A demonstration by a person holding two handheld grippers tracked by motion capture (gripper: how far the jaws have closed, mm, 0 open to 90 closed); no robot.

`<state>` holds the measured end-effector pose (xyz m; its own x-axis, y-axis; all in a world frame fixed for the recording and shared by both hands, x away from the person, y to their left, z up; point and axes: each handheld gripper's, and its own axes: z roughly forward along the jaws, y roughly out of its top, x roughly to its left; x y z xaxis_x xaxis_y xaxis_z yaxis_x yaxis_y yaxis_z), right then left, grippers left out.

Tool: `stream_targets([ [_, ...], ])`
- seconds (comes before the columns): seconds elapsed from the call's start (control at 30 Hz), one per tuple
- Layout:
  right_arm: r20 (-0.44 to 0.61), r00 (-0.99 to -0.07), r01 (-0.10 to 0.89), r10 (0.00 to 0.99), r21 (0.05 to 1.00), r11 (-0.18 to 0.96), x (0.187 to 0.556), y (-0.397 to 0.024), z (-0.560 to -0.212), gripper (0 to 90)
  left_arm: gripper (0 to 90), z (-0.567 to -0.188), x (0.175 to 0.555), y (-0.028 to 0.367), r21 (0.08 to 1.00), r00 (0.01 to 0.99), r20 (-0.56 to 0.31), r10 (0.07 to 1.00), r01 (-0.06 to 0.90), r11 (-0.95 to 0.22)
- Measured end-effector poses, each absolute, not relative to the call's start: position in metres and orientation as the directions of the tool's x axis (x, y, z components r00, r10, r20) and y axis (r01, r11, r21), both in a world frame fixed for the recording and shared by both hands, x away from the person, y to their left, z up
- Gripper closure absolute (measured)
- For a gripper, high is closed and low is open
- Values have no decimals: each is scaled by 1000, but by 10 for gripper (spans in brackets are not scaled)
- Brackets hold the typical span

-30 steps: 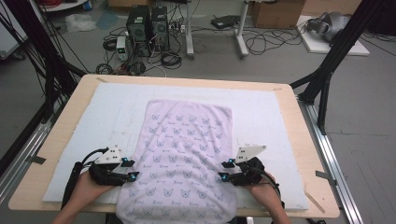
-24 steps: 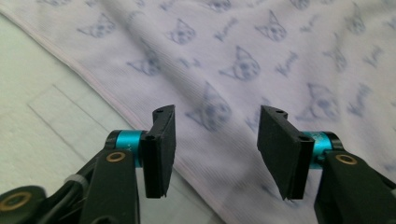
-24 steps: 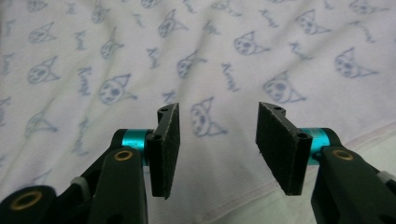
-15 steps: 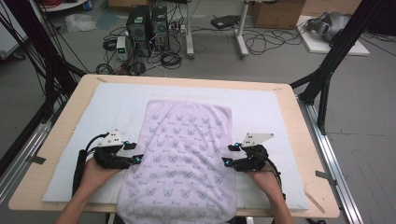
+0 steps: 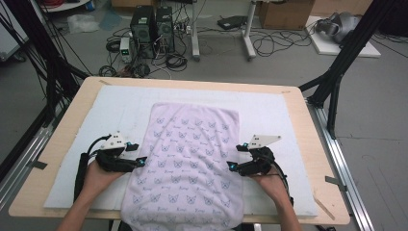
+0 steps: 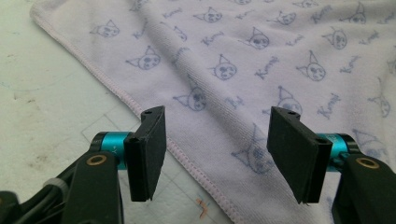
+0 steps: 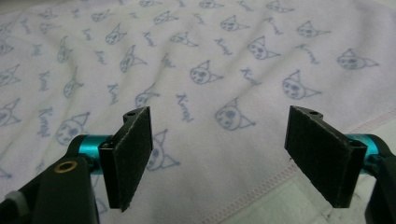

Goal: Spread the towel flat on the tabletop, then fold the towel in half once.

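A pale lilac towel (image 5: 192,154) printed with small cat faces lies spread flat on the white mat (image 5: 269,110), its near end hanging over the table's front edge. At the towel's left hem my left gripper (image 5: 140,160) points inward; its jaws have just been opening and stand apart over the hem (image 6: 187,158) with nothing pinched between the pads. My right gripper (image 5: 233,167) mirrors it at the right hem (image 7: 261,186). Its jaws too have just been opening, and they are wide above the cloth (image 7: 210,93) and hold nothing.
The wooden table (image 5: 308,130) carries the white mat, with bare mat on both sides of the towel. Black frame legs (image 5: 337,72) stand at the table's far corners. Computers and cables (image 5: 154,29) lie on the floor beyond.
Both hands have moved forward along the towel's side hems. Both grippers' jaws have spread wider and let go of the cloth. The towel lies flatter.
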<state>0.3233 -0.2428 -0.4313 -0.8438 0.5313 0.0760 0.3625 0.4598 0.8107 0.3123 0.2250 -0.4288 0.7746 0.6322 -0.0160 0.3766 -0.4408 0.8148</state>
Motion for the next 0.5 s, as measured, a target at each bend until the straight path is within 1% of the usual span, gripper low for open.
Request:
stream_targets([
  [0.5, 84, -855, 357, 511, 811, 464, 323, -238, -433, 211, 378, -428, 313, 224, 819, 786, -19, 618, 367, -442],
])
